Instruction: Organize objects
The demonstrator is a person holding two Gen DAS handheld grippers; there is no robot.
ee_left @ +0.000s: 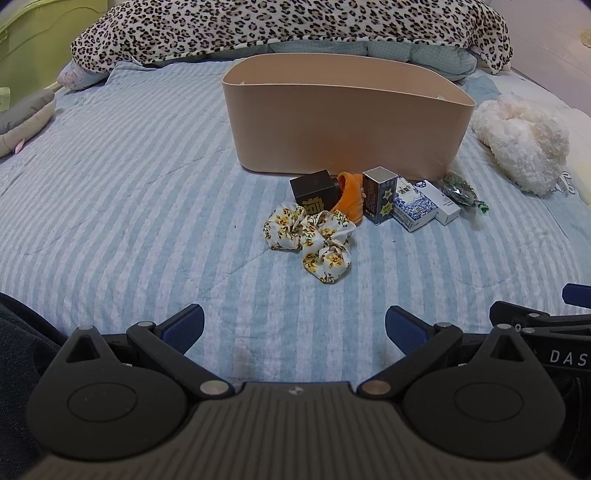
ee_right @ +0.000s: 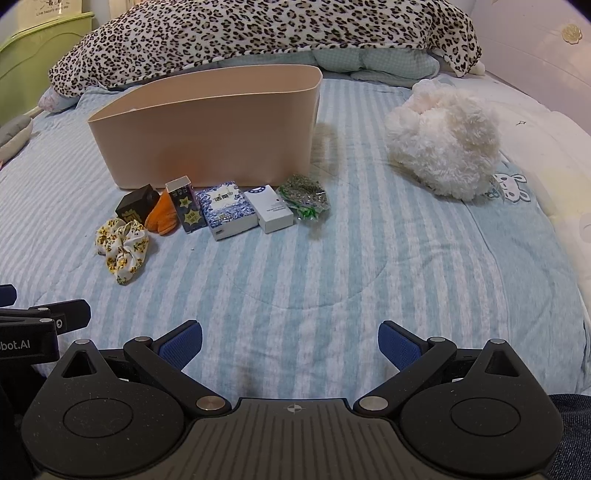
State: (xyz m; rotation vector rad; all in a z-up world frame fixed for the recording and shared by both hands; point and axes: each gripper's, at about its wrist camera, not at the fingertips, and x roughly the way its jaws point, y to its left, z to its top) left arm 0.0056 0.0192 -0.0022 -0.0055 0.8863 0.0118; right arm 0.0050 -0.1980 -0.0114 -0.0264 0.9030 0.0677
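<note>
Left gripper (ee_left: 294,328): nearest the lens, low over the striped bedspread, jaws spread wide, nothing between the blue pads (ee_left: 186,326).
Right gripper (ee_right: 290,341): alongside the left one, also low over the bedspread, jaws wide apart, holding nothing.
Striped bedspread (ee_left: 129,206): blue and white, under every item.
Floral scrunchie (ee_left: 310,236): leftmost and closest of the loose items, lying flat, just in front of the black box.
Black box (ee_left: 314,188): small, gold character on its face, close to the bin's front wall, touching the orange cloth.
Orange cloth (ee_left: 349,195): crumpled between the black box and the dark carton.
Dark carton (ee_left: 380,194): upright, yellow star marks, right of the orange cloth.
Blue-patterned box (ee_left: 412,208): lying flat, pressed against the dark carton and the white box.
White box (ee_left: 441,201): flat, just right of the patterned one.
Green packet (ee_left: 461,192): clear wrapper with green contents, rightmost in the row.
Beige bin (ee_left: 343,125): behind the row, open top, inside not visible.
White fluffy toy (ee_right: 447,144): right of the bin, well apart from the row.
Leopard blanket (ee_left: 288,29): heaped across the far side, behind the bin.
</note>
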